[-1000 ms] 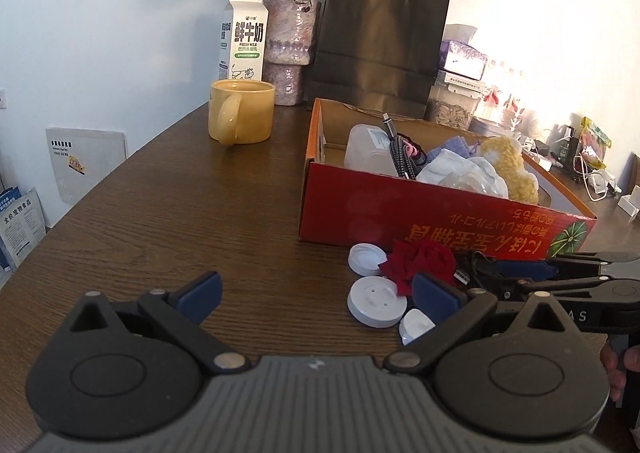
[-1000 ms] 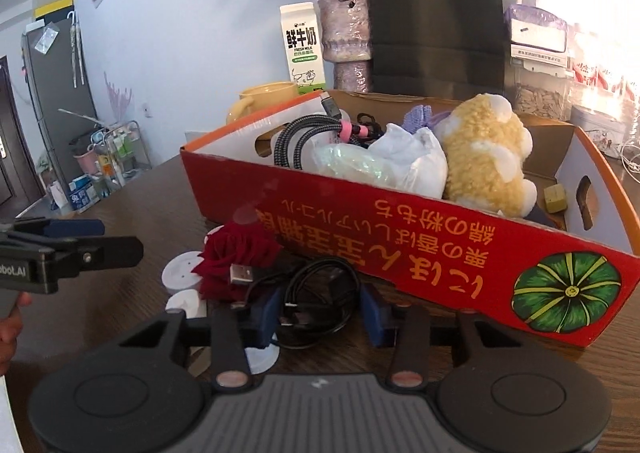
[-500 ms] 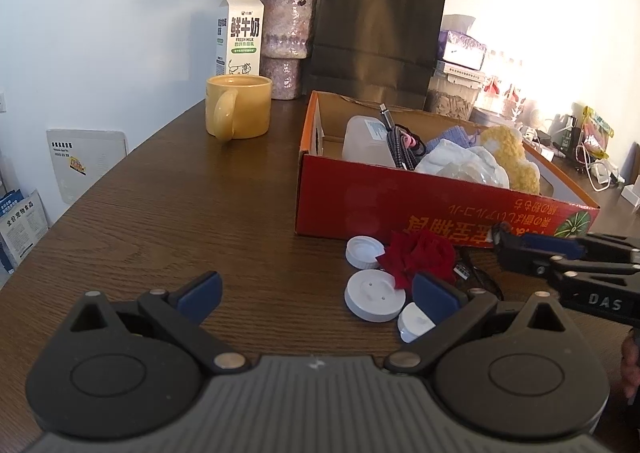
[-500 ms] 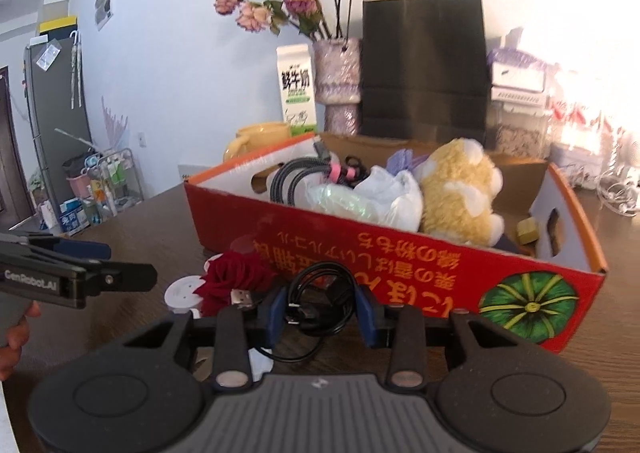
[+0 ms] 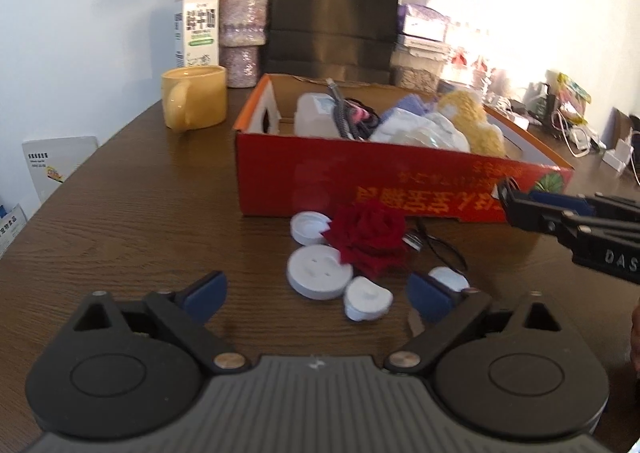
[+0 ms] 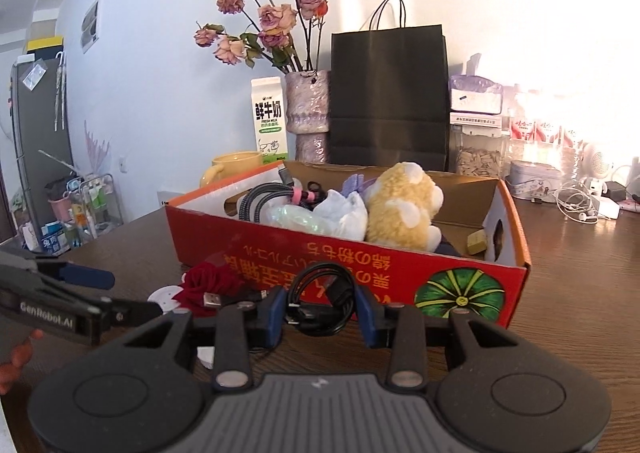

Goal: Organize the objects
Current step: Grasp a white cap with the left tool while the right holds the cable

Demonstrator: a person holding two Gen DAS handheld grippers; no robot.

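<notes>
My red box [image 6: 280, 253] already has a fluffy toy, a bag and some cords in it, but the red cloth rose [image 5: 366, 239] and the white caps [image 5: 320, 272] lie on the bench [image 5: 120, 213] in front of it. My right tongs [image 6: 320, 311] pinch a black cable [image 6: 322, 303], a thin shiny cord wound in a loop, held just in front of the box. My left tongs [image 5: 316, 293] have just been closing a bit but stand spread wide with nothing pressed between them, near the caps.
</notes>
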